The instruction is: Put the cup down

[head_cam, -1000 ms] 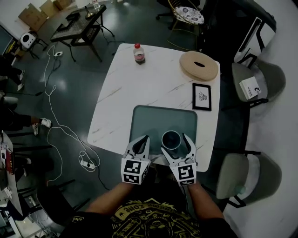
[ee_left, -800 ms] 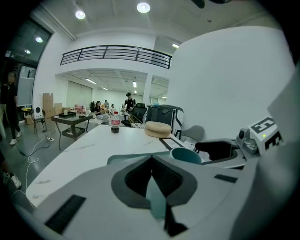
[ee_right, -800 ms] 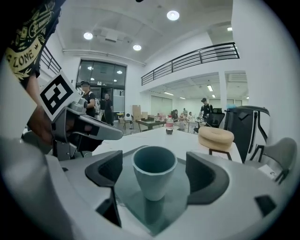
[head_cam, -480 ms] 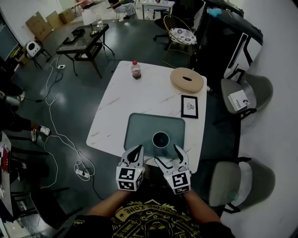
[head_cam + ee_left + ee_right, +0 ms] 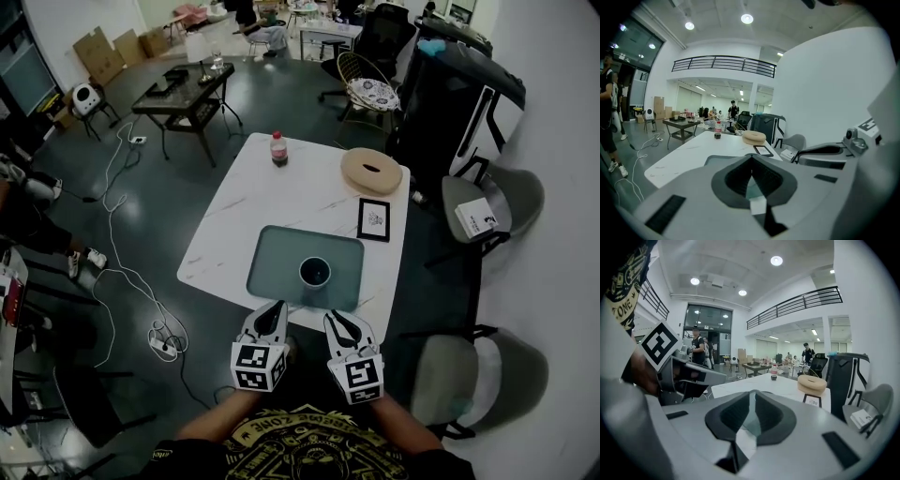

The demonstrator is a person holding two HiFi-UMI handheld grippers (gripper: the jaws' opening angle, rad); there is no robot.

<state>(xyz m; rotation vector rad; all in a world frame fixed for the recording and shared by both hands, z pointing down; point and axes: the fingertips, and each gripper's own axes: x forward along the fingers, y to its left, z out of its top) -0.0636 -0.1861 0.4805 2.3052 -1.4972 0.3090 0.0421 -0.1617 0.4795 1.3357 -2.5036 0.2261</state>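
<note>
cup (image 5: 314, 272): seen upright on the tray (image 5: 272, 267), ahead of both sets of fingertips, touched by neither, nearer the right ones.
left gripper (image 5: 277, 307): jaws are pressed together, nothing is held.
right gripper (image 5: 332, 319): jaws have just been closing and are brought together, nothing is between them.
tray: lies just beyond the fingertips.

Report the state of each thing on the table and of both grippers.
Cup: upright on the tray, ungripped.
Tray: flat on the table.
Bottle: upright, capped.
Picture frame: lying flat.
Cushion: lying flat.
Left gripper: jaws together, empty.
Right gripper: jaws have just been closing, almost together, empty.
</note>
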